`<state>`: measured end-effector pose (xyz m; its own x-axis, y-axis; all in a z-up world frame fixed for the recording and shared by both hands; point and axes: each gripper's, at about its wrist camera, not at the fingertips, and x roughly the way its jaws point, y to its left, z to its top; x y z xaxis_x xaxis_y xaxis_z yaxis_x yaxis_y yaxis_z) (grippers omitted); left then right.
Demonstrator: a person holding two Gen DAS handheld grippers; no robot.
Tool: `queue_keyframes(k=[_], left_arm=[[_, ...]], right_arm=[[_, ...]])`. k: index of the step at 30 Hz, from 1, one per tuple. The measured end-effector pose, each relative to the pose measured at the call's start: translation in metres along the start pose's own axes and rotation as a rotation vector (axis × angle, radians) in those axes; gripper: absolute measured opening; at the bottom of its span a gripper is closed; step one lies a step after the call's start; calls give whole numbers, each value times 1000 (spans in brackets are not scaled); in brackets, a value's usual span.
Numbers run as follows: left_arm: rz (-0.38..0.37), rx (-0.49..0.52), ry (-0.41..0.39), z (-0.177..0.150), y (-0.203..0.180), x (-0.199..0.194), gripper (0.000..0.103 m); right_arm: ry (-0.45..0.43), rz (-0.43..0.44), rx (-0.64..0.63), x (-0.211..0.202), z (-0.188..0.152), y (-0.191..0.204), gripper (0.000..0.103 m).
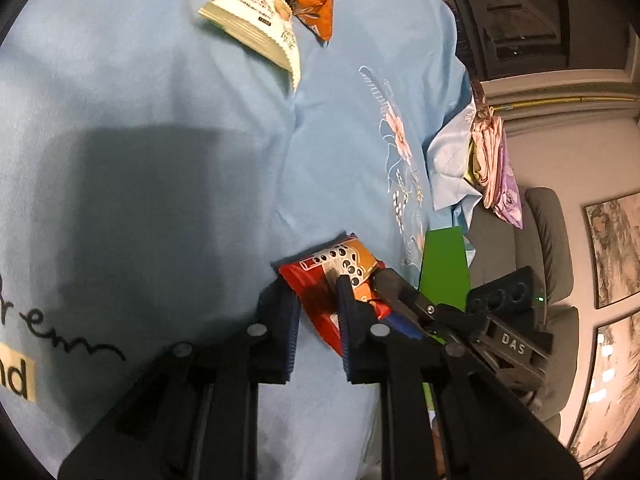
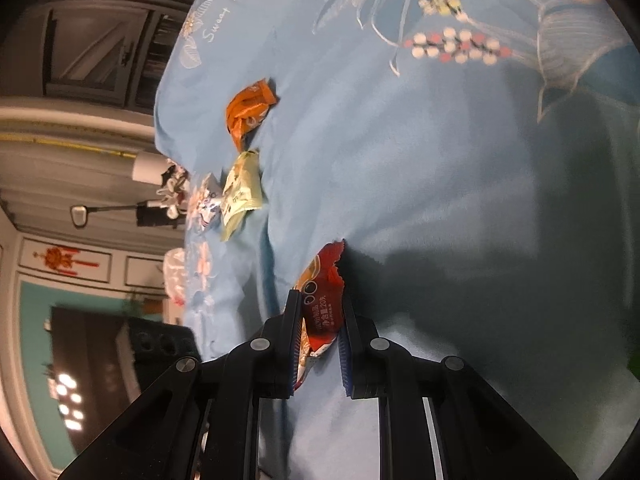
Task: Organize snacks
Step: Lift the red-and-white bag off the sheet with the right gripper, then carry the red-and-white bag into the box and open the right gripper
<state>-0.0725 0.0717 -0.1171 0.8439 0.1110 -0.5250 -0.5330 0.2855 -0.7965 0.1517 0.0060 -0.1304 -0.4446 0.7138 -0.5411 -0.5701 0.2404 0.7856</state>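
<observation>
A red snack packet (image 1: 320, 300) sits between the pads of my left gripper (image 1: 312, 290), which is shut on it just above the light blue cloth (image 1: 160, 100). My right gripper (image 1: 386, 284) comes in from the right and clamps the same packet's other end. In the right wrist view the red packet (image 2: 322, 312) stands edge-up, with the right gripper (image 2: 320, 298) shut on it. Farther off on the cloth a cream-green packet (image 1: 252, 16) lies beside an orange packet (image 1: 308, 0). Both show again as the cream-green packet (image 2: 240, 192) and the orange packet (image 2: 248, 108).
The blue cloth (image 2: 400, 160) has a flower print and drops off at its edge. Beyond that edge are a pile of folded fabrics (image 1: 492, 160), a green sheet (image 1: 444, 264) and a grey seat (image 1: 552, 240). Dark cabinets stand behind.
</observation>
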Motion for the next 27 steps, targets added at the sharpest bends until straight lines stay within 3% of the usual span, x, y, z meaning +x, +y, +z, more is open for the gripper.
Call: queue_keyframes(k=[5, 9, 13, 19, 23, 27], left_arm=[[-12, 28, -16, 2, -13, -7, 17], [-6, 135, -67, 2, -48, -19, 17], [-45, 219, -65, 4, -90, -15, 17], [-107, 369, 6, -11, -165, 25, 17], [-113, 449, 54, -36, -200, 65, 17], [-119, 456, 154, -61, -217, 109, 18]], right_arm=[[-51, -31, -80, -14, -3, 19, 17], [-114, 11, -136, -39, -1, 33, 17], [-216, 26, -167, -78, 2, 44, 17], [-397, 17, -148, -160, 3, 24, 17], [-483, 13, -54, -204, 1, -13, 18], [-525, -84, 28, -237, -4, -48, 18]])
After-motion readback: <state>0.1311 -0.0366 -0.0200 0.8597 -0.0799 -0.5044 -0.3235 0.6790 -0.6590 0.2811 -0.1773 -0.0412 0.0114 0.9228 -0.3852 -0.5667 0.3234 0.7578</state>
